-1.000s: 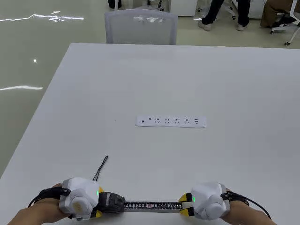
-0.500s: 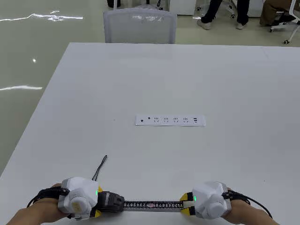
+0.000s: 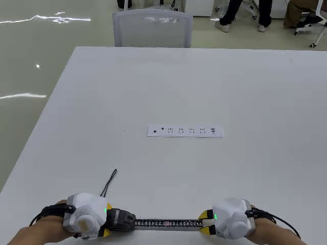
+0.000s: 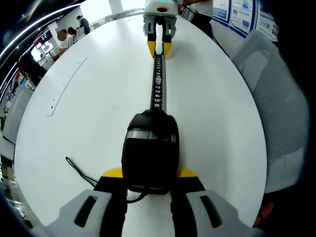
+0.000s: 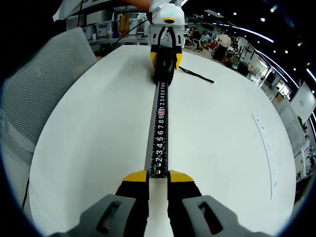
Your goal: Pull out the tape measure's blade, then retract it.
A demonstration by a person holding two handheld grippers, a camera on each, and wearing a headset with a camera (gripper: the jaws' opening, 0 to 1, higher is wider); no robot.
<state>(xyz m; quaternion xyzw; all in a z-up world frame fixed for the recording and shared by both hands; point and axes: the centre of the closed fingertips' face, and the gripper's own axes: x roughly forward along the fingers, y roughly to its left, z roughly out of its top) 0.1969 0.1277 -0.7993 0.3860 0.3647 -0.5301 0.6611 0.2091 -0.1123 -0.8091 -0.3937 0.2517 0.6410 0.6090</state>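
At the near edge of the table (image 3: 179,81), left gripper (image 4: 150,174) clamps the case (image 4: 150,148) while right gripper (image 5: 158,177) pinches the blade (image 5: 160,123) tip, the blade taut between them; risk: that thin pinch slips and the blade whips back uncontrolled.

A grey mesh chair (image 3: 152,29) stands at the far edge of the white table (image 3: 102,102), on a glossy, light-streaked floor (image 3: 30,51).
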